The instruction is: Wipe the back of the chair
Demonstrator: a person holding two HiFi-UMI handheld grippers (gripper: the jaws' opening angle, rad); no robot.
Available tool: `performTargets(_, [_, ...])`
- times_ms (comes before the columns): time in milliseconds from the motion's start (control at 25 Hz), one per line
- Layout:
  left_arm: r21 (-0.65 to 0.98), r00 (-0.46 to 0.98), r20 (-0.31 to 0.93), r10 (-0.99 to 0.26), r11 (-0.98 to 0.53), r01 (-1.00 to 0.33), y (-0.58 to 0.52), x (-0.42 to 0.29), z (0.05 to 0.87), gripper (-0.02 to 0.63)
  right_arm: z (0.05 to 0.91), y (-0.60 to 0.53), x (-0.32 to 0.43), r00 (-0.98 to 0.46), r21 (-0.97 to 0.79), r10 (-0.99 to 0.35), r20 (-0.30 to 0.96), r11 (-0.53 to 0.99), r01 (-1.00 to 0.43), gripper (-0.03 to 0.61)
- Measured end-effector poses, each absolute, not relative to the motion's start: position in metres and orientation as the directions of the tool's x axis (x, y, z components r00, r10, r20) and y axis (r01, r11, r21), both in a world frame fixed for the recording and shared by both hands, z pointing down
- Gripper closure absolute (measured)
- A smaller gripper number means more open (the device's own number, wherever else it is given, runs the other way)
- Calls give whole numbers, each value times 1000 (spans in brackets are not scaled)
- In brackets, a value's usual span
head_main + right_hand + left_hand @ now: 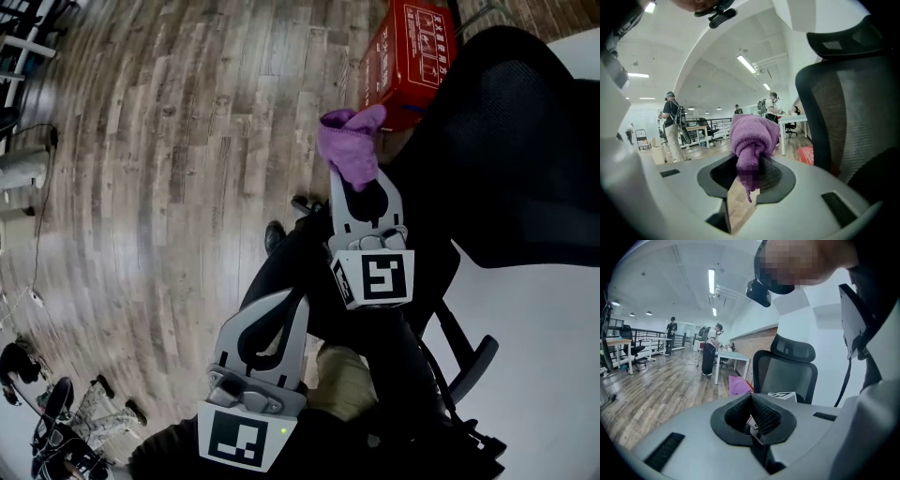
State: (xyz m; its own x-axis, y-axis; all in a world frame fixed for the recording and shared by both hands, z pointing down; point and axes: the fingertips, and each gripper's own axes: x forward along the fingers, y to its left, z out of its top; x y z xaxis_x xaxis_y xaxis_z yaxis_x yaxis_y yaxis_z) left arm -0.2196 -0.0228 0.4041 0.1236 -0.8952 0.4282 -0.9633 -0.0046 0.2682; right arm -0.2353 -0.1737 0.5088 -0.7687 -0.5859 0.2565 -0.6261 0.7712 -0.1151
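The right gripper (362,180) has its 2 jaws pinched on a purple cloth (351,142), which bunches out past the tips in a thick roll. It is held just beside the left edge of the mesh back (855,112) of the black chair (511,141). In the right gripper view a strip of room shows between cloth (751,138) and mesh, so they are apart.

A red box (409,54) lies on the wooden floor (178,159), close against the chair's far side and right behind the cloth in the head view. The chair's dark base and wheels (469,375) spread below the right gripper.

The left gripper (298,302) hangs lower and nearer the person, well short of the chair. Its 2 jaws meet at the tips (751,397) with nothing clamped there. Its own view looks across at the chair (787,373) with its headrest.

Further off, a white table (733,357) and several standing people (710,350) occupy the room.
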Motion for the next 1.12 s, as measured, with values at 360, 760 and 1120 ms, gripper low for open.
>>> performTargets(360, [154, 30, 268, -963, 12, -988, -12, -206, 320, 611, 359, -129, -224, -867, -94, -498, 26, 862, -498, 479])
performTargets(760, [168, -16, 205, -979, 51, -984, 46, -149, 231, 611, 226, -11, -71, -865, -140, -486, 128, 854, -500, 477])
performTargets(1120, [10, 83, -37, -996, -84, -996, 19, -65, 121, 610, 139, -2, -3, -836, -59, -549, -3, 835, -548, 477])
